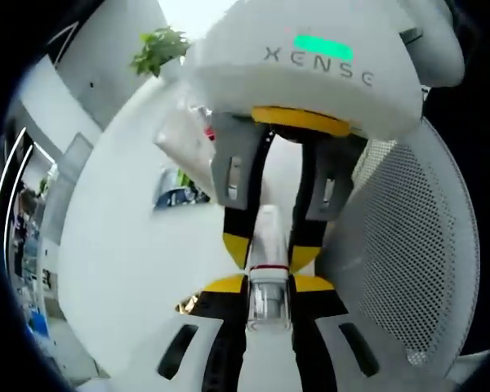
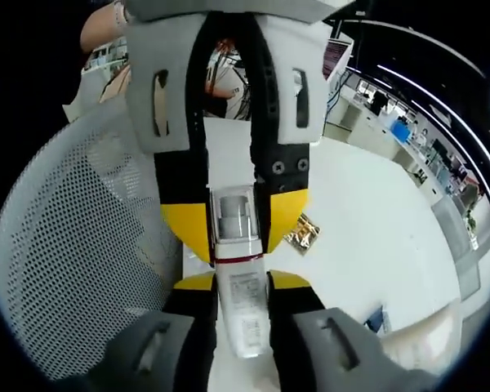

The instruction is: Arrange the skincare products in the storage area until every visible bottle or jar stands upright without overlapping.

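Both grippers hold the same item: a slim white tube with a clear cap [image 1: 268, 282] and a thin red band between cap and body. In the left gripper view, the left gripper [image 1: 268, 286] has its yellow-tipped jaws narrowed onto the clear-cap end, while the right gripper [image 1: 269, 245] enters from above and clamps the white body just beyond the band. In the right gripper view the arrangement mirrors: the right gripper [image 2: 241, 286] grips the labelled body of the tube [image 2: 243, 314], and the left gripper [image 2: 233, 224] pinches the cap end opposite. The tube's long axis runs straight along the line joining the two grippers, so each looks down its length. It is held in the air, over the white table [image 1: 131, 261] and just beside a white perforated mesh basket [image 2: 73, 245]. Judgement: the transfer or reorientation is mid-step; one pair of jaws must release before the tube can be stood upright in the basket.
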The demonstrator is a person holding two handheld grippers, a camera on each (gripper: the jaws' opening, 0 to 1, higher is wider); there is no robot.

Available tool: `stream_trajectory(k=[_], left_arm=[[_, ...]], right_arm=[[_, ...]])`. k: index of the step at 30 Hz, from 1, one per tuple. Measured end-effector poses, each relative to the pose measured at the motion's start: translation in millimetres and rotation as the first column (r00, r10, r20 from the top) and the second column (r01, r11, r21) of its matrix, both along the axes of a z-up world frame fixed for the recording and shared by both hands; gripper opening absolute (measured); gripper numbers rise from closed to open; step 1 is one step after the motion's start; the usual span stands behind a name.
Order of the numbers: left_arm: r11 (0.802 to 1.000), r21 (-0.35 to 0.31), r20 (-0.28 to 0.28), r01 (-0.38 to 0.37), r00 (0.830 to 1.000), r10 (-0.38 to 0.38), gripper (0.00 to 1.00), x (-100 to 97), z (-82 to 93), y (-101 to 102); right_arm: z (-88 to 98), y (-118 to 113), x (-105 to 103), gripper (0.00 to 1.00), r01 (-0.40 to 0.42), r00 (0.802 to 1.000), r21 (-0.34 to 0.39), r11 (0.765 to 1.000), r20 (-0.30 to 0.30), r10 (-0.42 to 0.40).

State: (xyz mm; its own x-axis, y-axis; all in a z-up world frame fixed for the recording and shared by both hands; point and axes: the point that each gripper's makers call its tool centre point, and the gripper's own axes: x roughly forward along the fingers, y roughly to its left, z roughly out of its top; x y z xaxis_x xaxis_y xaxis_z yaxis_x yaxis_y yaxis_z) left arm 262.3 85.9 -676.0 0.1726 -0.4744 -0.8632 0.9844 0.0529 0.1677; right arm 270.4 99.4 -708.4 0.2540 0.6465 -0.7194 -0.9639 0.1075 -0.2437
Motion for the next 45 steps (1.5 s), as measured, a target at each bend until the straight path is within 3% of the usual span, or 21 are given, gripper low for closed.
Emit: stream_trajectory(k=[10, 13, 15, 20, 23, 26, 29, 30, 32, 34, 36, 39, 40, 45], left_arm=[[0.996, -0.087, -0.03, 0.031, 0.999, -0.033, 0.16, -2.2, 8.7, -9.9], [0.99, -0.111, 0.002, 0.088, 0.996, -0.088, 0.17, -2.3, 11.9, -12.5], [0.984, -0.176, -0.006, 0.039, 0.999, -0.04, 0.18, 3.0, 15.8, -17.6], [0.982, -0.188, -0.039, -0.002, 0.999, -0.005, 0.24, 8.9, 8.0, -6.8], [0.944, -0.315, -0.117, -0.102, 0.991, 0.067, 0.24, 9.3, 17.4, -7.8], [0.907, -0.392, -0.163, -0.153, 0.982, 0.095, 0.22, 10.6, 24.5, -7.8], [0.872, -0.448, -0.198, -0.196, 0.973, 0.117, 0.23, 13.3, 29.2, -8.5], [0.869, -0.452, -0.212, -0.2, 0.971, 0.113, 0.23, 11.9, 29.1, -8.4], [0.837, -0.498, -0.233, -0.228, 0.965, 0.124, 0.23, 13.9, 34.0, -11.9], [0.817, -0.521, -0.259, -0.245, 0.958, 0.122, 0.23, 13.6, 36.2, -13.8], [0.799, -0.544, -0.269, -0.258, 0.955, 0.124, 0.24, 15.5, 38.6, -15.2], [0.749, -0.605, -0.303, -0.272, 0.948, 0.099, 0.25, 13.7, 48.5, -23.0], [0.739, -0.618, -0.311, -0.268, 0.947, 0.083, 0.25, 11.5, 51.0, -25.9], [0.732, -0.62, -0.338, -0.284, 0.938, 0.077, 0.24, 10.6, 49.6, -31.0]], right_arm=[[0.1, -2.6, -3.1, 0.2, -0.013, 0.999, 0.043, 0.999, -0.033, 0.014], [3.1, -4.0, -2.1, 0.19, 0.013, 0.999, 0.069, 0.998, -0.037, -0.01], [4.6, -5.2, 0.4, 0.19, 0.036, 0.999, 0.093, 0.995, -0.043, -0.033], [8.6, -11.8, 3.4, 0.19, 0.081, 0.995, 0.135, 0.988, -0.066, -0.072], [9.4, -16.7, 3.5, 0.19, 0.103, 0.993, 0.154, 0.983, -0.078, -0.092], [12.3, -19.6, 2.1, 0.19, 0.142, 0.986, 0.197, 0.97, -0.118, -0.12], [16.1, -20.7, 1.8, 0.19, 0.185, 0.975, 0.253, 0.95, -0.166, -0.146], [17.3, -21.3, 2.2, 0.19, 0.195, 0.973, 0.266, 0.944, -0.175, -0.151], [20.3, -21.8, 1.1, 0.19, 0.212, 0.966, 0.3, 0.93, -0.207, -0.154], [23.5, -22.9, 1.1, 0.19, 0.225, 0.962, 0.325, 0.919, -0.226, -0.156], [28.5, -23.7, 1.0, 0.19, 0.251, 0.953, 0.362, 0.898, -0.253, -0.164], [34.6, -25.6, 0.2, 0.19, 0.294, 0.934, 0.418, 0.859, -0.316, -0.166], [35.5, -26.0, -0.4, 0.19, 0.298, 0.931, 0.427, 0.854, -0.326, -0.162], [42.5, -25.0, -4.7, 0.19, 0.312, 0.921, 0.469, 0.826, -0.362, -0.142]])
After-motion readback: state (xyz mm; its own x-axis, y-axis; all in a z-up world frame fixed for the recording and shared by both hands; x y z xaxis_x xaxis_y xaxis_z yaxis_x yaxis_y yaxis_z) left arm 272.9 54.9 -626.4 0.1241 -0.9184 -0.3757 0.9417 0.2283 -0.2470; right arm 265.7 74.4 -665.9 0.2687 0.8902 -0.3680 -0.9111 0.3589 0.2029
